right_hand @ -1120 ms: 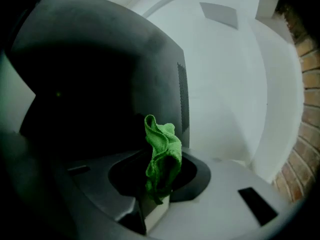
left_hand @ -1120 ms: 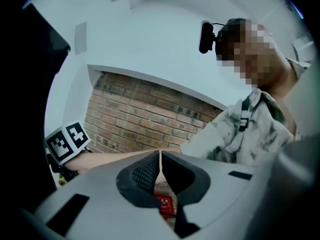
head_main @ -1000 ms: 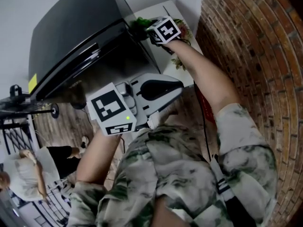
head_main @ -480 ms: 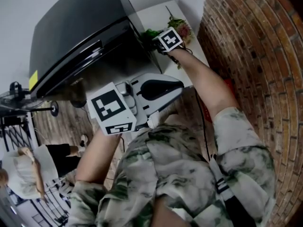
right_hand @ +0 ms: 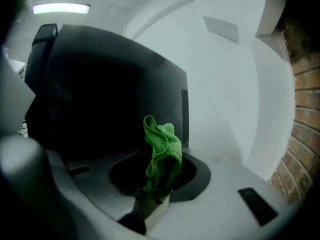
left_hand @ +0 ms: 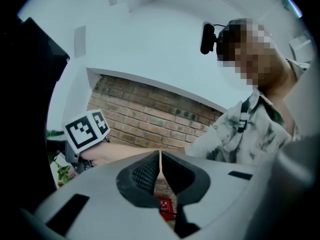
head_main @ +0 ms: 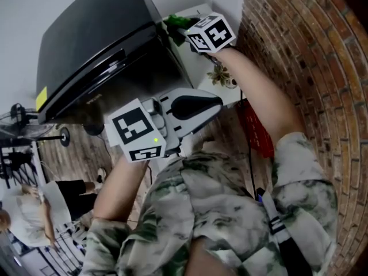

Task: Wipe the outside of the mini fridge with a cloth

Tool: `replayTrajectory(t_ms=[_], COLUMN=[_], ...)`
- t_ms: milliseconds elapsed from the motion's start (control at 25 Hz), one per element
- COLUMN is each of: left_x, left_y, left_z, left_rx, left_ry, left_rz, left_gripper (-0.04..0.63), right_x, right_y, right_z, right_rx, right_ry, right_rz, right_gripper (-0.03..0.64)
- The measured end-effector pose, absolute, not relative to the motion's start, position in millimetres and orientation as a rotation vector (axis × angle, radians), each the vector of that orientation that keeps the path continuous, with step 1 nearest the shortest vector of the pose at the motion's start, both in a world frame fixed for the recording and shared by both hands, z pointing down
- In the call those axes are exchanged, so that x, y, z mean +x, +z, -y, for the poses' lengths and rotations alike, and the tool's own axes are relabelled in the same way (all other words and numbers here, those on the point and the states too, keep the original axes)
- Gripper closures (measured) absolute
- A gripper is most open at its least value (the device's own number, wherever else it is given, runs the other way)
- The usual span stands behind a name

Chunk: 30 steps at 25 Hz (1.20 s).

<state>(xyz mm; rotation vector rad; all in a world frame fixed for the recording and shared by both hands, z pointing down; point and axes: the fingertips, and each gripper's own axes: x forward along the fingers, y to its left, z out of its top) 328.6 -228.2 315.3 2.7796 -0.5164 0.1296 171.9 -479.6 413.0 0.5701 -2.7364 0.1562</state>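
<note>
The black mini fridge [head_main: 98, 45] fills the upper left of the head view. My right gripper [head_main: 185, 34] is shut on a green cloth [head_main: 174, 23] at the fridge's upper right corner edge. In the right gripper view the cloth [right_hand: 163, 151] stands up bunched between the jaws, with the fridge's dark side [right_hand: 100, 89] just behind it; I cannot tell whether they touch. My left gripper [head_main: 217, 104] hangs lower, away from the fridge, jaws shut with nothing between them [left_hand: 160, 156].
A brick wall [head_main: 299, 56] runs along the right. A white shelf [head_main: 210, 88] beside the fridge carries a small plant [head_main: 221, 73]. A red object [head_main: 254, 132] lies below. A fan [head_main: 23, 125] and a seated person [head_main: 34, 211] are at the left.
My right gripper with the cloth dipped down along the fridge's corner edge, then came back up toward the top. The left gripper stayed where it was.
</note>
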Motion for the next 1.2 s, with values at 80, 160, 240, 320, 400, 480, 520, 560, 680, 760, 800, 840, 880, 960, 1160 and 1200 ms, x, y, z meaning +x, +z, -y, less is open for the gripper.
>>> replayTrajectory(t_ms=[80,160,240,320,400,480,520,560,680,760,800,840,880,960,1160,1200], left_x=[329,330,331,331,331,332,332,331,329,327,326,326,325,324,322,321], left_y=[315,316,317,317,317,317,317,317,319,322,323,324,324,324,327,328], left_z=[228,227,226,226,225,224,223,223,222,222,221,221,221,221,220,221], left_rx=[2.779,2.778,2.777,2.775,2.775,2.776,2.776,2.775,2.770,2.765,2.762,2.760,2.758,2.756,2.748,2.746], left_ry=[0.128,0.127,0.124,0.122,0.125,0.128,0.129,0.130,0.137,0.140,0.141,0.140,0.139,0.137,0.132,0.131], left_rz=[0.511,0.502,0.496,0.493,0.492,0.492,0.492,0.493,0.496,0.498,0.499,0.500,0.501,0.504,0.515,0.517], left_gripper=[0.566,0.567,0.566,0.566,0.568,0.566,0.566,0.566,0.566,0.568,0.566,0.567,0.566,0.566,0.566,0.566], right_x=[177,180,180,175,171,170,170,170,168,167,167,166,166,166,168,168], right_y=[381,354,335,328,331,344,354,365,405,429,441,452,463,485,534,542], right_z=[473,464,454,443,439,441,442,443,446,448,449,449,449,449,446,446], right_rx=[0.575,0.577,0.562,0.537,0.536,0.547,0.554,0.559,0.572,0.579,0.581,0.582,0.581,0.571,0.562,0.560], right_ry=[0.126,0.104,0.086,0.065,0.050,0.070,0.084,0.100,0.153,0.176,0.187,0.199,0.212,0.248,0.286,0.294], right_rz=[2.775,2.812,2.839,2.846,2.841,2.830,2.819,2.806,2.763,2.737,2.724,2.712,2.702,2.680,2.621,2.612], right_gripper=[0.523,0.523,0.523,0.523,0.523,0.523,0.523,0.523,0.523,0.523,0.524,0.523,0.525,0.525,0.525,0.525])
